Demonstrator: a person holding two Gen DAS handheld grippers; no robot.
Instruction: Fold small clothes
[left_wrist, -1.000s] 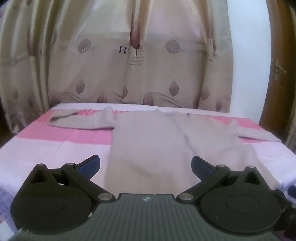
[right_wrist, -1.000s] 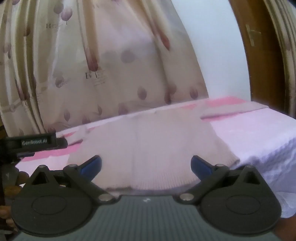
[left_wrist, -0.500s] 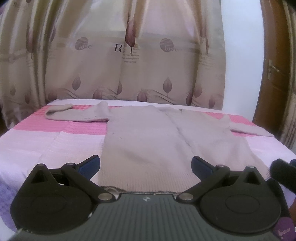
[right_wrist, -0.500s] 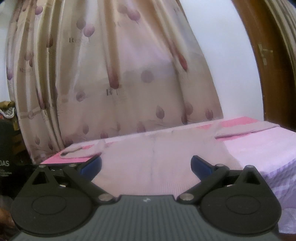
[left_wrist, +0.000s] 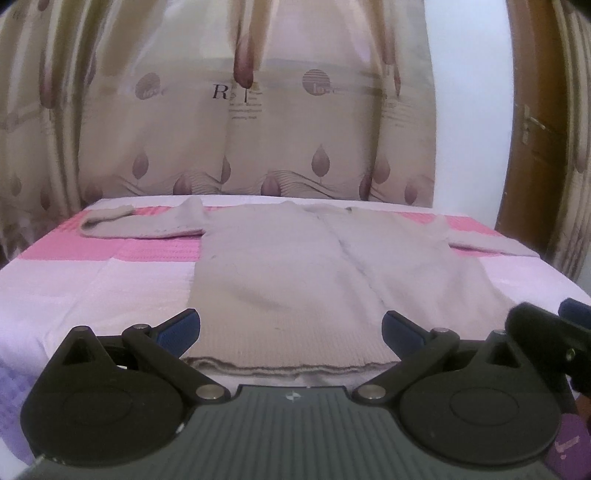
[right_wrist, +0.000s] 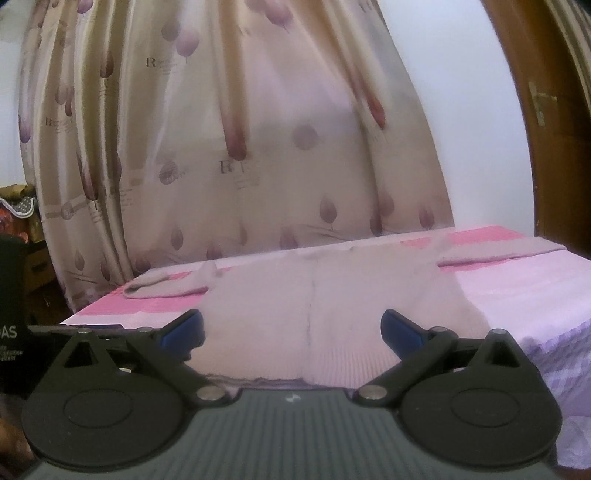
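A beige knitted sweater (left_wrist: 295, 280) lay spread flat, front up, on a bed (left_wrist: 92, 284) covered with a pink and pale lilac cloth; its ribbed hem ran along the near edge of the bed and its neckline pointed toward the far side. Its two sleeves stretched outward: one sleeve (left_wrist: 140, 225) lay straight across the pink band of the cover on the left, its cuff slightly rolled, and the other sleeve (left_wrist: 487, 245) reached to the right edge of the bed. The left gripper (left_wrist: 291, 328) hovered at the near edge just in front of the hem, its jaws spread wide with blue pads on either side, holding nothing and not touching the knit. In the left wrist view a black part of the other tool showed at the right edge, just beside the hem's right corner. The right gripper (right_wrist: 291, 326) likewise faced the hem from the near side, jaws wide apart and empty, with the sweater's lower middle showing between them. Behind the bed hung a beige curtain (left_wrist: 258, 129) printed with leaf shapes and lettering, and a brown wooden door (left_wrist: 535, 129) with a handle stood to the right beside a white wall (right_wrist: 461, 129). A dark box (right_wrist: 13, 314) with pale lettering stood at the far left in the right wrist view.
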